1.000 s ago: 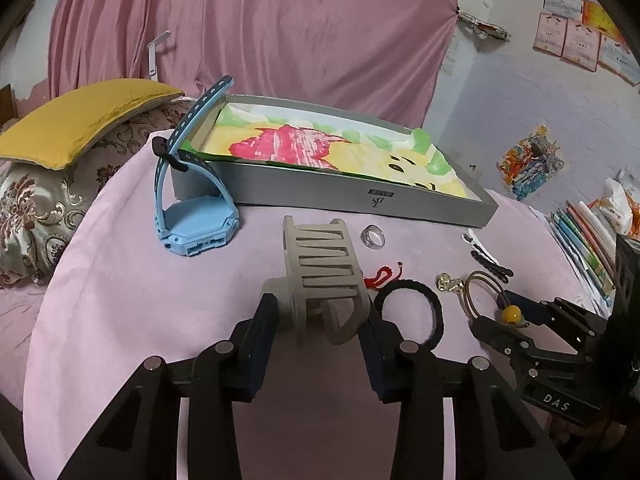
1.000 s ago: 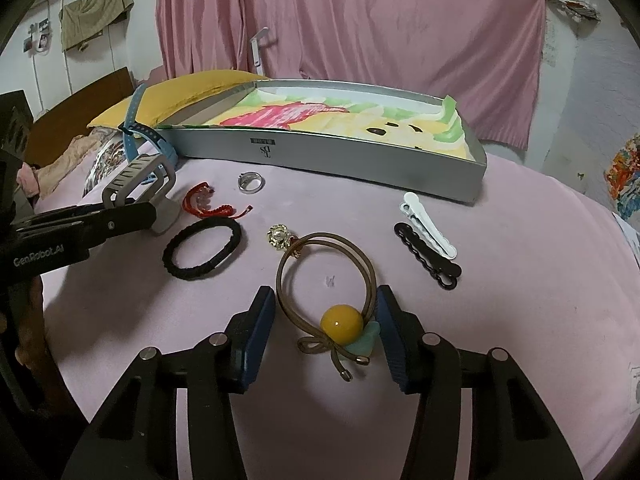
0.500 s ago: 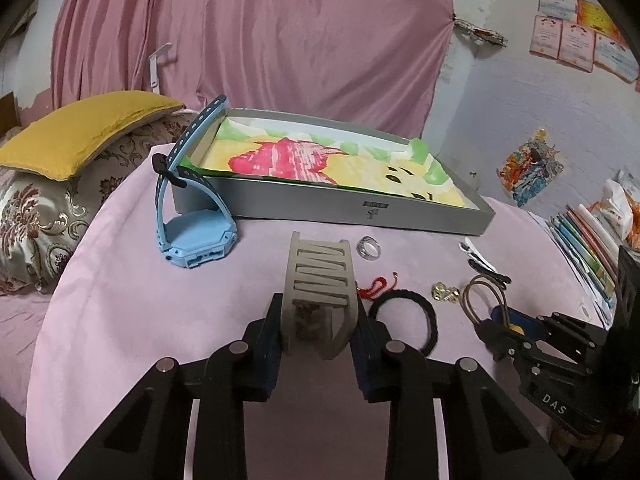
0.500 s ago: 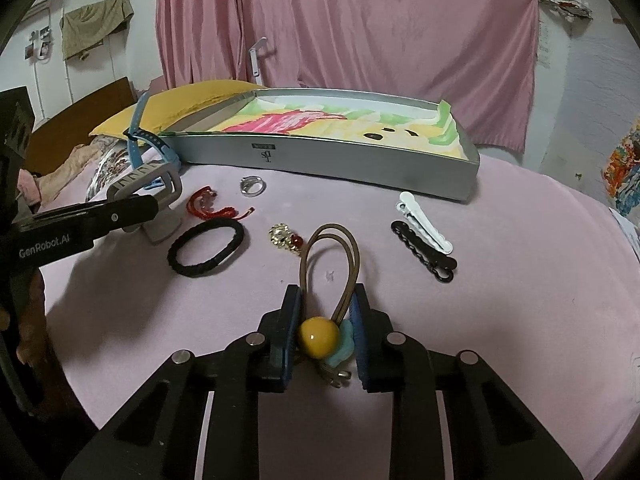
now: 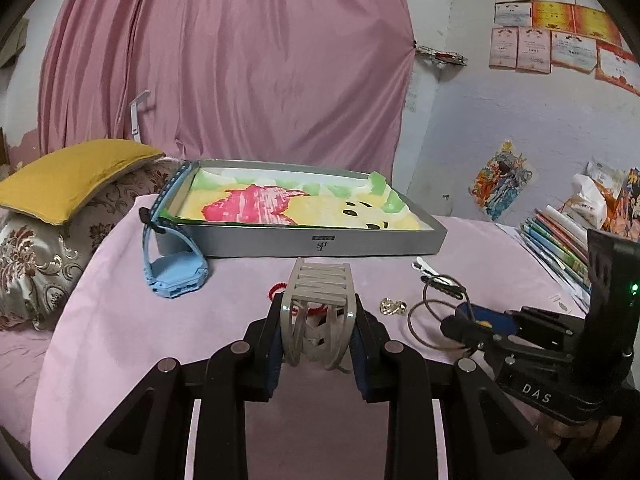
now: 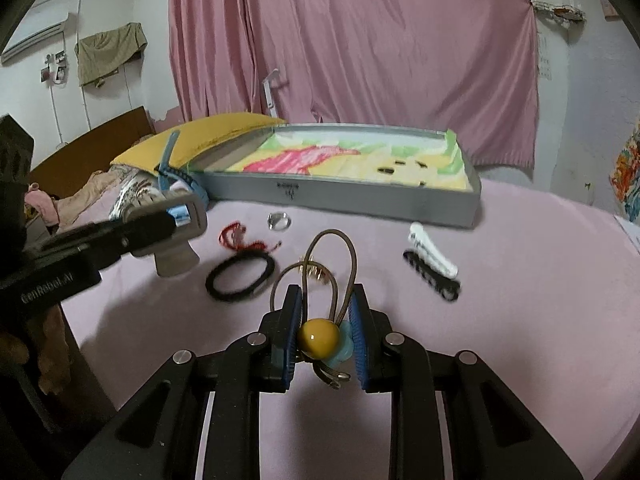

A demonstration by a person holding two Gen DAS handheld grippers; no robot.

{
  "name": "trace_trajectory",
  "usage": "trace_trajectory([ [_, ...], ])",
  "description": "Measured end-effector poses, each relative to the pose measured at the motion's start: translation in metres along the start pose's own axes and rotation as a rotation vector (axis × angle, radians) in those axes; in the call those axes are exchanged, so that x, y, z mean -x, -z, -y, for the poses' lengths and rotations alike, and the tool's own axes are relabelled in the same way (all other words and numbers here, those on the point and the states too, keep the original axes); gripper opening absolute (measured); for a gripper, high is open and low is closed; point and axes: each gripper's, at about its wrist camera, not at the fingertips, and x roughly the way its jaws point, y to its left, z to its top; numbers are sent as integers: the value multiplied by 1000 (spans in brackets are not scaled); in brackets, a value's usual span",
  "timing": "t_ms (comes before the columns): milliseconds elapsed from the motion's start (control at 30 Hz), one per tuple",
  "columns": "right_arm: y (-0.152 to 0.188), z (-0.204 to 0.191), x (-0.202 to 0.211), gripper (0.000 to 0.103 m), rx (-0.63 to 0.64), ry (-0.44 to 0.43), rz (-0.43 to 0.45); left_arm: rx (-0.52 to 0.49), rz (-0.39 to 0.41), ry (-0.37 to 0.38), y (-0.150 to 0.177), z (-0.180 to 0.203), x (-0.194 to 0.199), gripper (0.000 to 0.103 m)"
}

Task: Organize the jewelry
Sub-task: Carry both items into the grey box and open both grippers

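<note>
While left claw (image 5: 316, 330) clamps hair clip (image 5: 319, 308), right claw (image 6: 325, 334) pinches bead tie (image 6: 320, 334).

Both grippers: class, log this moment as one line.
left gripper: shut on hair claw | right gripper: shut on hair tie | tray: no jewelry inside

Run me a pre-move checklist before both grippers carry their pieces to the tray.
1. Left gripper clamped on the grey claw clip: ok.
2. Right gripper clamped on the hair tie at its yellow bead: ok.
3. Claw clip clear of the pink cloth: ok.
4. Hair tie loops free of the gold charm: cannot tell.
5. Tray open, lining bare: ok.
6. Blue watch leaning against the tray's left corner, away from the middle: ok.
</note>
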Motion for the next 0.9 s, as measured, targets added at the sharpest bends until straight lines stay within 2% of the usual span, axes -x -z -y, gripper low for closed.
trace_trajectory([
  [133, -25, 3, 2, 21, 16, -12, 66, 3, 47, 8, -18, -2, -2, 26],
  [400, -93, 6, -5, 21, 20, -24, 355, -30, 248, -12, -70, -6, -11, 26],
  [467, -103, 7, -10, 21, 17, -25, 396, -32, 278, -26, -80, -10, -18, 26],
  [533, -116, 12, -22, 21, 18, -17, 408, -38, 298, -44, -93, -14, -31, 27],
  [667, -130, 22, -48, 21, 1, -5, 397, -14, 281, -60, -106, -23, -56, 27],
  [767, -137, 28, -73, 21, -12, 5, 364, 5, 251, -82, -112, -31, -79, 27],
  [900, -141, 39, -106, 21, -51, 14, 273, 29, 188, -103, -111, -37, -103, 27],
])
